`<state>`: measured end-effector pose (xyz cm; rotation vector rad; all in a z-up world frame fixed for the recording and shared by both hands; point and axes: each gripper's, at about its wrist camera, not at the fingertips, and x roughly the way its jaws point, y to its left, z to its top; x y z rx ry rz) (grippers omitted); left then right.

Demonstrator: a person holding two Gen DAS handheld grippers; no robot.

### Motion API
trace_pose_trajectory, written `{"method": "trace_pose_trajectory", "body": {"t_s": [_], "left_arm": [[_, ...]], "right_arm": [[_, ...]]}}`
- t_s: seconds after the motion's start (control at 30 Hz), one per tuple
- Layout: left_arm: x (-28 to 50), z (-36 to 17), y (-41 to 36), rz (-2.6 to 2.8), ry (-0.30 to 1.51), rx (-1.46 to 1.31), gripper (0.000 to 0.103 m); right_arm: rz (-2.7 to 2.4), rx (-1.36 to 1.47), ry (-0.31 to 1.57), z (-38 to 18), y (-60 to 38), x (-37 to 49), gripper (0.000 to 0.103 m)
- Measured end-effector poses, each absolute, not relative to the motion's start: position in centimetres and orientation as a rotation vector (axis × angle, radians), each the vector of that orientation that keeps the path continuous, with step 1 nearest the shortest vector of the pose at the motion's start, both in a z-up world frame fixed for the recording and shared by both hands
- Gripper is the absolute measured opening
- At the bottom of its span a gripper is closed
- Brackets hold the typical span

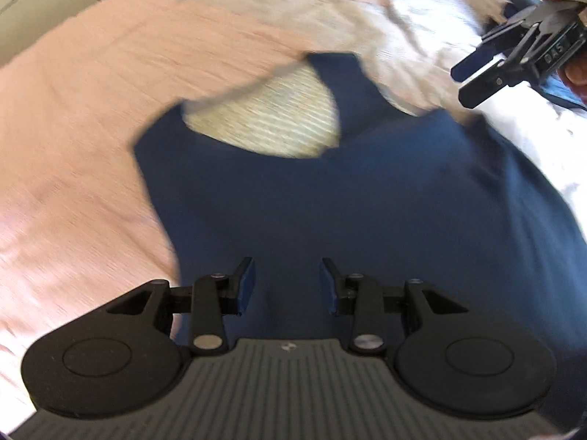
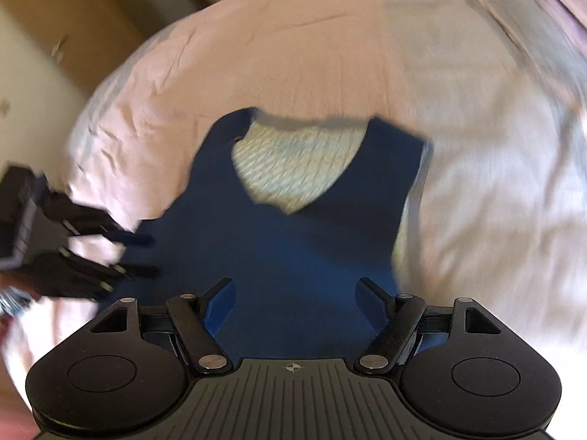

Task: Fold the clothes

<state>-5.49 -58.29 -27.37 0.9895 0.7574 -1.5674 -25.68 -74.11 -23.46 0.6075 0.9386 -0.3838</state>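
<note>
My left gripper (image 1: 286, 280) sat at the bottom centre of the left wrist view, its blue-padded fingers spread with nothing between them, hovering over the lower part of the navy vest (image 1: 348, 212). The vest lay spread flat on the pale pink bedsheet (image 1: 80, 139), filling the middle and right of that frame, its deep neck opening toward the top and showing a cream ribbed lining (image 1: 271, 124) inside. My right gripper (image 1: 464, 82) came in from the upper right of the frame, its fingers apart too, near the vest's shoulder edge; whether it touched the cloth I could not tell through the blur. From the right wrist view, that gripper (image 2: 295, 306) was likewise spread wide over the vest (image 2: 286, 256) at bottom centre, while the left gripper (image 2: 146, 256) showed blurred at the middle left, by the vest's side edge. The sheet (image 2: 477, 146) filled the rest.
</note>
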Motion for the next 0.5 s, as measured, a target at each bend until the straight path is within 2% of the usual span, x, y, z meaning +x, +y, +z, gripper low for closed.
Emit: {"method": "trace_pose_trajectory", "body": {"t_s": [0.1, 0.27, 0.5], "left_arm": [[-3.2, -27.0, -61.2, -1.519, 0.699, 1.016, 0.041], [0.0, -27.8, -66.1, -1.463, 0.622, 1.062, 0.041], [2.8, -30.2, -71.3, -1.494, 0.556, 1.120, 0.043]], "right_arm": [[-0.342, 0.474, 0.999, -24.1, -78.4, -23.1, 0.075], [-0.288, 0.324, 1.039, -25.7, -84.1, -19.3, 0.075], [-0.195, 0.228, 1.123, -29.8, -87.1, -16.4, 0.075]]}}
